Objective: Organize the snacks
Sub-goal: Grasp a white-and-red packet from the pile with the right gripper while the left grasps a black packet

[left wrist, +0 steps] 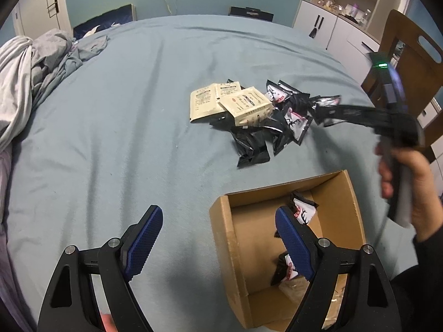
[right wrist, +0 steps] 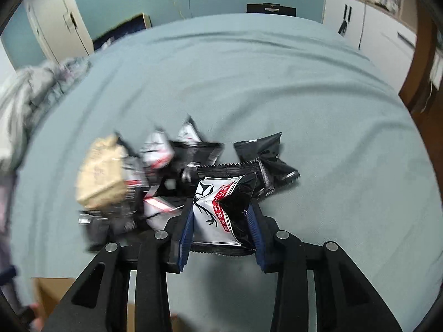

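Observation:
A pile of snack packets (left wrist: 257, 116) lies on the blue bedsheet: several black ones and three beige ones (left wrist: 229, 105). My right gripper (right wrist: 221, 221) is shut on a black-and-white snack packet (right wrist: 221, 210) with a red band, held above the pile's right side; it also shows in the left wrist view (left wrist: 326, 109). An open cardboard box (left wrist: 224, 238) stands near me with a few packets (left wrist: 303, 210) inside. My left gripper (left wrist: 218, 240) is open and empty, its right finger over the box's left part.
Crumpled grey bedding (left wrist: 36, 66) lies at the bed's left. A wooden chair (left wrist: 409, 63) and white cabinets (left wrist: 332, 27) stand beyond the bed's right edge. The pile also shows blurred in the right wrist view (right wrist: 155, 177).

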The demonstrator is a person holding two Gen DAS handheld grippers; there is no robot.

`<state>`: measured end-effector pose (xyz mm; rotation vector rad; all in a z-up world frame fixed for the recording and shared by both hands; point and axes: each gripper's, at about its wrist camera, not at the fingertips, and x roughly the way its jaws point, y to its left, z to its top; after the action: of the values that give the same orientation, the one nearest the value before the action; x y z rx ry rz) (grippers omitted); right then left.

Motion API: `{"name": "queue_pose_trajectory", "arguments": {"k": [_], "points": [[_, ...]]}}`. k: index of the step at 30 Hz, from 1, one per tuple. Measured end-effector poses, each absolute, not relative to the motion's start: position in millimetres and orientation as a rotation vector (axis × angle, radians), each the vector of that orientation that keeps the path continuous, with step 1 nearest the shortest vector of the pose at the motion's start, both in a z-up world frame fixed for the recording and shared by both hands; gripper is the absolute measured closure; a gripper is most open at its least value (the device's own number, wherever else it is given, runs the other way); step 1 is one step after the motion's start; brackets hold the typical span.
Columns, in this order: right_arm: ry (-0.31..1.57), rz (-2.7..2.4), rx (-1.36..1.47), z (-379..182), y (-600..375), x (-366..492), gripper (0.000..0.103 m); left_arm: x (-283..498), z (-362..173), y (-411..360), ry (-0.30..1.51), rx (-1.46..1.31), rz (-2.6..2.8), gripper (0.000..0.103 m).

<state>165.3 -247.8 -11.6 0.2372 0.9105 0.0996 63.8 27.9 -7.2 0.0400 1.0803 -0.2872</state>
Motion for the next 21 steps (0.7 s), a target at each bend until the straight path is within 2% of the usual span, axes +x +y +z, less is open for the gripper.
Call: {"name": "queue_pose_trajectory", "arguments": {"k": [9, 16, 21], "points": [[0.832, 0.228, 0.386, 30.8, -260.4, 56.7, 0.068, 84.3, -9.2, 15.6, 1.133, -0.001, -0.335, 0.019], [0.802, 0.230, 0.475, 3.8, -278.5, -23.0, 0.068, 125.3, -22.6, -13.1, 1.202, -0.025, -0.327, 0.016], [0.799, 0.221, 0.420, -1.7, -268.0, -21.6, 0.068, 170.3, -53.3, -41.6, 1.299, 0.020, -0.246, 0.016]]}}
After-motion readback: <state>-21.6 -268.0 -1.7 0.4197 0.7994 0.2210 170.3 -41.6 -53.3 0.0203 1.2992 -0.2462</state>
